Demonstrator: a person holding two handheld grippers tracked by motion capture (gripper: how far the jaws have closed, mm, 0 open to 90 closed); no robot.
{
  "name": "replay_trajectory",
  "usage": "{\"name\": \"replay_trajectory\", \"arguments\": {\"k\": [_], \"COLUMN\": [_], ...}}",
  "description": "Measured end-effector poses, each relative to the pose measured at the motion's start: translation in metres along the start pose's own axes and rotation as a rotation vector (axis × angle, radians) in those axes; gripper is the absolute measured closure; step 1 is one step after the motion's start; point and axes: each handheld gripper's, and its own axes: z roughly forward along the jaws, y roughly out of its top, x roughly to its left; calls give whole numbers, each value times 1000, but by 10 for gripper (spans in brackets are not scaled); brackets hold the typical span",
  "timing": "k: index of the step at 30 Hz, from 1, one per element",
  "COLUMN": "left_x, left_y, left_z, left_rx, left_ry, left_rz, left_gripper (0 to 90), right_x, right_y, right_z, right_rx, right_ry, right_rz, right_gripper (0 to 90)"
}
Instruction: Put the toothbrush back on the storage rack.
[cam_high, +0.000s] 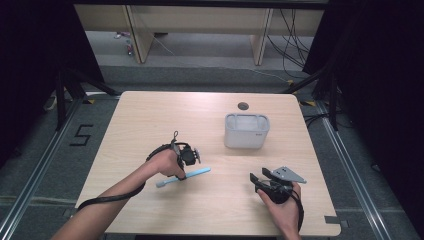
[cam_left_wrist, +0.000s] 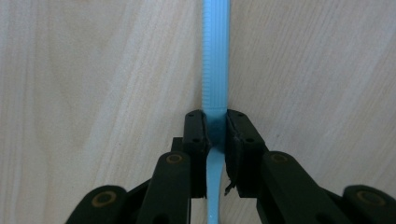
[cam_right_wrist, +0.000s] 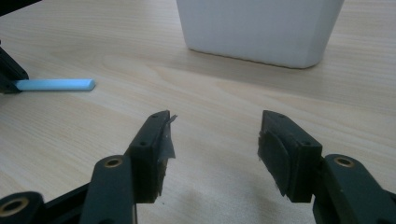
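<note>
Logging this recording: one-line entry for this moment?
left gripper: shut on light-blue plastic toothbrush | right gripper: open, empty | white plastic bin: untouched

One table (cam_high: 150, 120) is seen. On it one white bin (cam_high: 246, 131) and one blue toothbrush (cam_high: 197, 172) are counted. Two claws are counted: the left claw (cam_high: 183, 172) and the right claw (cam_high: 259, 176). Two hands are counted, one left hand (cam_high: 164, 162) and one right hand (cam_high: 282, 207).

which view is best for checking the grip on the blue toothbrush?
The left gripper view: the left gripper has its jaws closed on the blue toothbrush handle, close up. The high view shows the whole toothbrush lying on the table, but small. The right gripper view catches one end of it.
</note>
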Motion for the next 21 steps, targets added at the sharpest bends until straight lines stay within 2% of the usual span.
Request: {"name": "replay_trajectory", "arguments": {"k": [2, 3, 4, 5, 6, 9, 10, 12, 14, 16, 17, 18, 19, 20, 21], "left_x": [-1, -1, -1, -1, -2, -4, -4, -4, -5, -6, -6, -7, -8, -8, -10], "left_y": [0, 0, -1, -1, -2, -3, -3, -3, -4, -4, -4, -5, -6, -6, -7], "left_z": [0, 0, 0, -1, 0, 0, -1, -1, -1, -3, -3, -5, -6, -7, -8], "left_rx": [-5, 1, 1, 4, 1, -12, -5, -7, -3, -9, -9, -11, -11, -11, -11], "left_ry": [4, 8, 9, 11, 15, 20, 21, 20, 16, 17, 17, 16, 11, 19, 18], "left_rz": [4, 16, 18, 23, 28, 27, 41, 42, 45, 48, 48, 56, 51, 71, 73], "left_gripper": [784, 785, 785, 785, 785, 785, 785, 785, 786, 786, 786, 786, 786, 786, 786], "right_x": [2, 0, -1, 4, 1, 1, 0, 4, 4, 3, 3, 5, 5, 8, 7], "right_y": [0, 1, 1, 0, 1, 1, 1, 1, 1, 2, 2, 2, 2, 2, 3], "right_z": [-1, -1, 0, 0, 1, 2, 1, 0, 2, 2, 2, 4, 3, 3, 5], "right_rx": [8, 30, 28, 29, 30, 20, 27, 54, 39, 47, 47, 45, 54, 72, 69], "right_ry": [-4, -10, -16, -1, 1, 4, -13, 6, 16, 8, 8, 34, 28, 39, 62], "right_rz": [14, -15, -29, 32, -17, -40, -52, -8, -15, -72, -72, -69, -75, -46, -76], "right_gripper": [444, 442, 443, 442, 443, 449, 452, 456, 458, 461, 461, 463, 464, 466, 468]}}
